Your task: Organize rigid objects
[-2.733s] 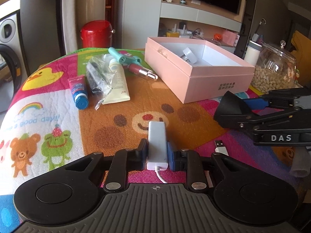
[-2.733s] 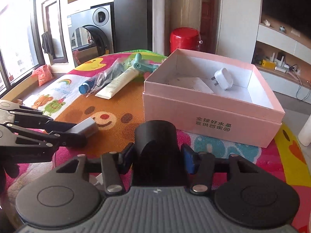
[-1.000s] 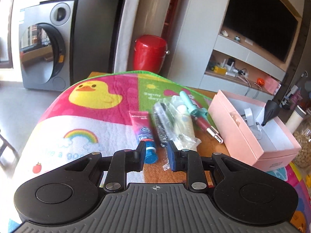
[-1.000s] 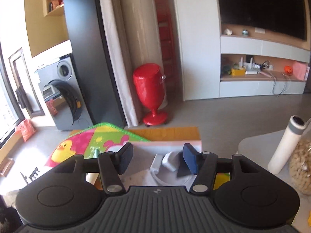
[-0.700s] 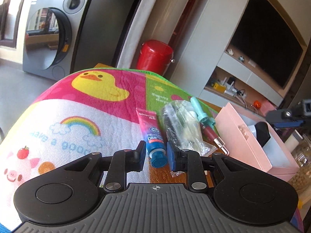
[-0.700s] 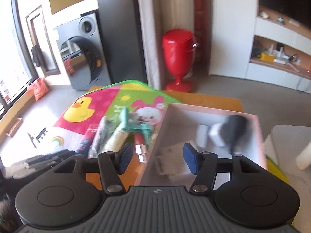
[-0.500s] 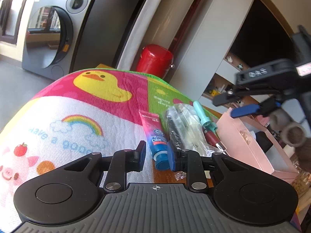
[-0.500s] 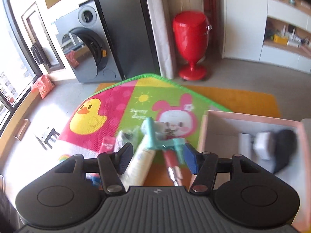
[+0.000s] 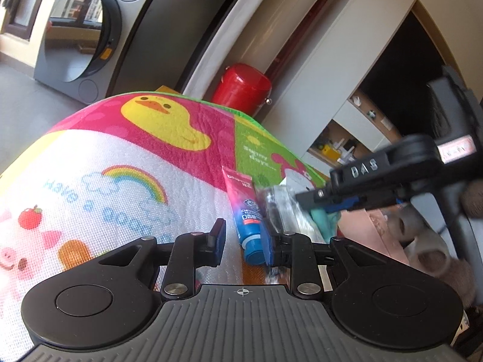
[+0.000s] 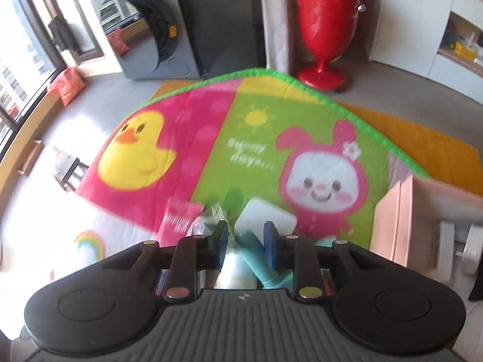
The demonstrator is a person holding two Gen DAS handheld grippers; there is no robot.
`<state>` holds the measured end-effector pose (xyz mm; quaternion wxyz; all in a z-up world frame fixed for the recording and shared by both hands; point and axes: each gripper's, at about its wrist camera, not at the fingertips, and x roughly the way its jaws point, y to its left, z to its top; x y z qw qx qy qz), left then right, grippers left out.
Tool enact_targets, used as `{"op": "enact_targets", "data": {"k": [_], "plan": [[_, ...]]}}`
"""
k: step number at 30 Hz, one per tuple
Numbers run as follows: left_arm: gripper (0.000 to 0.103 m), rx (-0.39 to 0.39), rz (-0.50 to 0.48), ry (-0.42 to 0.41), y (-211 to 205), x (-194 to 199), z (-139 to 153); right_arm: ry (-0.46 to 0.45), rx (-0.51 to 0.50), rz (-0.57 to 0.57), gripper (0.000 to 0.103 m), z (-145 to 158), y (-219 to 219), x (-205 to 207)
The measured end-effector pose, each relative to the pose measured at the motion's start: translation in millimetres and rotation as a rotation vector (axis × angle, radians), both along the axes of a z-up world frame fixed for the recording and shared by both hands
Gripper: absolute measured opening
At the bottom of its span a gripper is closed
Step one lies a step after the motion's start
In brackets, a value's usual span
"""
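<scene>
**Toothpaste tube and teal tool lined up for two grasps**

Toothpaste tube (image 9: 245,211) lies flat on the cartoon play mat (image 9: 126,163), blue cap toward me, crimped pink end pointing away. My left gripper (image 9: 243,239) has its fingers spread wide around the cap end; the cap sits close against the right-hand pad, with open mat showing on the other side. Nothing is clamped yet. I judge the cap end is the sensible place to take it, since it is the stiffest part of a soft tube.

Just beside the tube lies a crinkled clear plastic packet (image 9: 277,208), and next to that a white tube (image 10: 265,214). Across this pile rests a teal handled tool (image 10: 256,256). My right gripper (image 10: 245,249) hangs over it, fingers apart, the teal handle running up between them; I cannot tell whether the pads touch it, as that view is smeared.

Further right stands the open pink box (image 10: 389,226), where a white plug (image 10: 474,253) already lies. That box looks like the place these things are meant to go.
</scene>
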<state>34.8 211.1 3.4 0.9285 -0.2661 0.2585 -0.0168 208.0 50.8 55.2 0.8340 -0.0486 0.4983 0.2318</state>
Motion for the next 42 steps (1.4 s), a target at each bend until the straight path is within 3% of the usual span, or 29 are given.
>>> {"op": "enact_targets", "data": {"k": [4, 10, 13, 20, 25, 29, 34, 37, 42], "plan": [[0.028, 0.006, 0.0, 0.006, -2, 1, -1, 0.018, 0.007, 0.054, 0.026, -5, -15, -50], [0.028, 0.035, -0.017, -0.01, -9, 1, 2, -0.063, -0.023, 0.141, 0.032, -8, -44, -121], [0.028, 0.049, -0.074, -0.018, -16, -3, 9, -0.075, -0.023, 0.148, 0.032, -16, -60, -148], [0.028, 0.265, -0.311, -0.06, -72, -20, 46, -0.246, -0.075, 0.129, 0.033, -27, -102, -200], [0.028, 0.226, -0.351, -0.006, -98, 19, 53, -0.345, -0.006, 0.065, 0.042, -26, -133, -223], [0.028, 0.154, -0.317, 0.033, -112, 87, 57, -0.388, 0.081, -0.015, 0.053, -22, -159, -234], [0.026, 0.264, -0.306, 0.184, -132, 154, 29, -0.383, 0.099, -0.08, 0.055, -28, -175, -239], [0.024, 0.243, -0.354, 0.212, -128, 150, 15, -0.378, 0.112, -0.089, 0.055, -33, -183, -244], [0.024, 0.186, -0.47, 0.196, -123, 107, 7, -0.359, 0.14, -0.093, 0.055, -40, -190, -242]]}}
